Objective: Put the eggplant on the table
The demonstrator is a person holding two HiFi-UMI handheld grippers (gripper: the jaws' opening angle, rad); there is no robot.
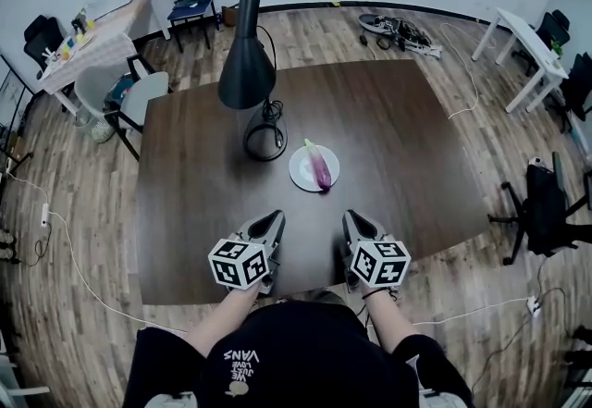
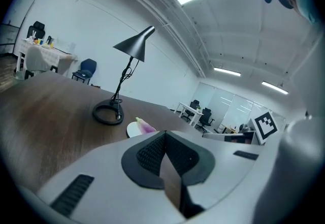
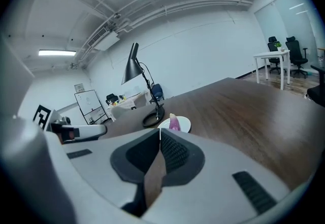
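Looking down through the head view, I see both grippers over the near edge of the table (image 1: 398, 129), side by side with a gap between them, each pointing toward the far edge. The left gripper (image 1: 271, 217) has its jaws pressed flat together; in its own view the two ribbed faces meet in a single line and nothing sits between them. The right gripper (image 1: 357, 219) looks the same, jaws closed on each other and holding nothing. Each one carries its marker cube toward my side.

The eggplant (image 1: 318, 166) lies on a white plate (image 1: 300, 173) near the middle of the table, well apart from both grippers and ahead of the gap between them. Its pale end points toward the far edge, and its purple end lies by the plate's near rim. It is still on the plate, not on the bare table.

A black lamp (image 1: 247, 64) stands just beside the plate, on the side toward the left edge. Its ring-shaped base is on the table and its shade leans over toward the far edge. I cannot tell whether the base touches the plate.
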